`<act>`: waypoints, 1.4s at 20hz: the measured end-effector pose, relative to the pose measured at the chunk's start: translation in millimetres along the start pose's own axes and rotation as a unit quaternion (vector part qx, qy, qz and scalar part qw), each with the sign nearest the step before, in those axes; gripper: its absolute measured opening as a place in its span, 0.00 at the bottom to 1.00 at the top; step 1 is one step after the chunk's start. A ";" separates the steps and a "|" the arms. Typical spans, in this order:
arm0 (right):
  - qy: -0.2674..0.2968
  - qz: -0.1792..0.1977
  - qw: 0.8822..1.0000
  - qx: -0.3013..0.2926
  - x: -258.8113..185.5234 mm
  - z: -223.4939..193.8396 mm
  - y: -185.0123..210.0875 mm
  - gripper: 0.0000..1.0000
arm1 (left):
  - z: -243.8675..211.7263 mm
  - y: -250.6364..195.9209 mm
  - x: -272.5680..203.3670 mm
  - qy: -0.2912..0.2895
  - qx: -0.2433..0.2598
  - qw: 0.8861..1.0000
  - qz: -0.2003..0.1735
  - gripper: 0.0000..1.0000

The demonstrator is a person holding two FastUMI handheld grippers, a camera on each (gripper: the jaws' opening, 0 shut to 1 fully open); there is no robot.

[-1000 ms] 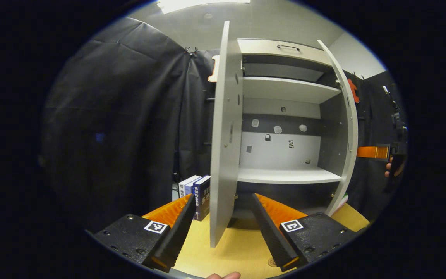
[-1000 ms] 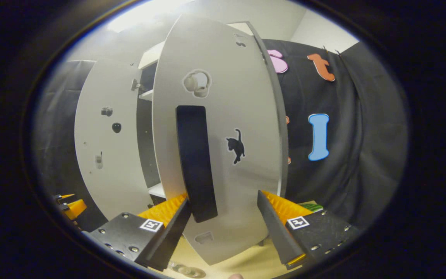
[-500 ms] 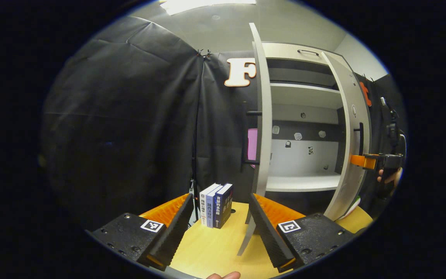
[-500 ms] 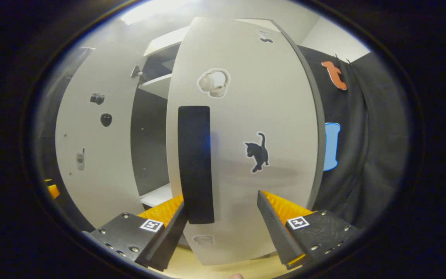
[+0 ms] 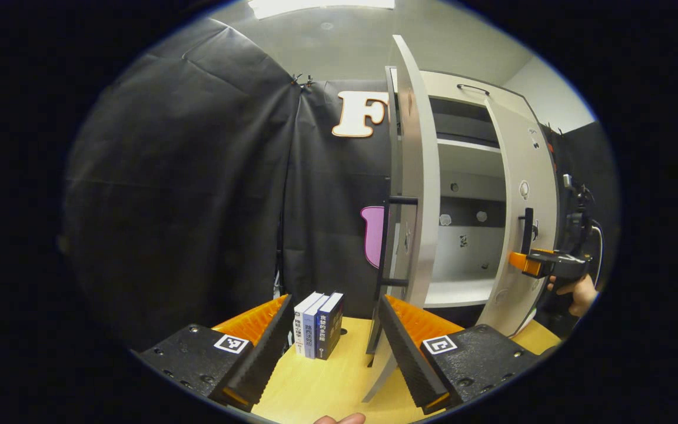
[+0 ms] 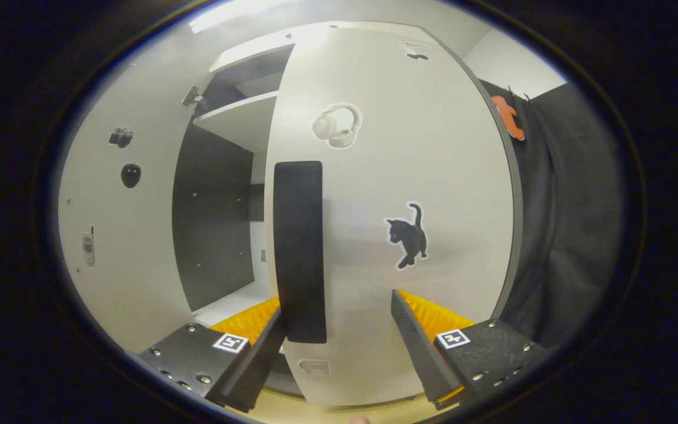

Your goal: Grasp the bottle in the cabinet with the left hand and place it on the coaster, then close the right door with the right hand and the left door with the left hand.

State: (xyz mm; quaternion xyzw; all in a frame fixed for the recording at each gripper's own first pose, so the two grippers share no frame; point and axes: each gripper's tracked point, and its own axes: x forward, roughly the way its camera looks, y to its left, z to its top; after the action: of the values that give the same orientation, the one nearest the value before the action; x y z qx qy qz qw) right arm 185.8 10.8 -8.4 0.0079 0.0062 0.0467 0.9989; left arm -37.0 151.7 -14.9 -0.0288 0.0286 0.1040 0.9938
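Step in hand, as judged: swinging the pale grey right cabinet door [image 6: 386, 194] shut. The right gripper [image 6: 339, 335] is spread wide, pinching nothing; its fingers sit at the door's outer face by the lower end of the long black vertical handle [image 6: 298, 247], which passes in front of the left finger. Contact with the panel cannot be confirmed. In the left gripper view that same gripper, in a hand [image 5: 574, 291], sits at the door's handle side.

The door is partly open: a dark gap and a white shelf [image 6: 239, 121] remain visible to its left. You should push flat through the panel near the handle edge, following the hinge arc, and ease off near the frame so it does not rebound.

The left gripper [image 5: 333, 347] is also spread and empty, hovering over the light wooden tabletop [image 5: 321, 383] near the front edge of the pale grey left door [image 5: 418, 188], which stands wide open. Keep it clear of the right door's path.

Bottle and coaster: I cannot place either; the visible shelves hold no bottle. Three upright books [image 5: 317, 324] stand beside the left door.
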 end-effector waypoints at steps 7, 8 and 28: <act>-0.005 -0.034 0.999 0.000 7.9 0.9 5.6 1.00 | 8.3 4.4 22.8 0.007 -0.030 0.999 -0.043 0.92; -0.005 -0.039 0.999 0.000 8.7 0.4 6.3 1.00 | 6.5 4.2 25.2 0.012 -0.029 0.998 -0.048 0.92; 0.008 -0.042 0.999 0.012 -6.0 -6.9 10.8 1.00 | -1.2 -27.5 45.8 0.036 -0.025 0.990 -0.131 0.91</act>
State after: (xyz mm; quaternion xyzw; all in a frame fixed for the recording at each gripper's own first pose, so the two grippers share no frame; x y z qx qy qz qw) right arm 178.7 21.1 -15.1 0.0194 0.0154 0.0051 0.9997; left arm 13.3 134.1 -17.6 -0.0606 0.0580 -0.0278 0.9961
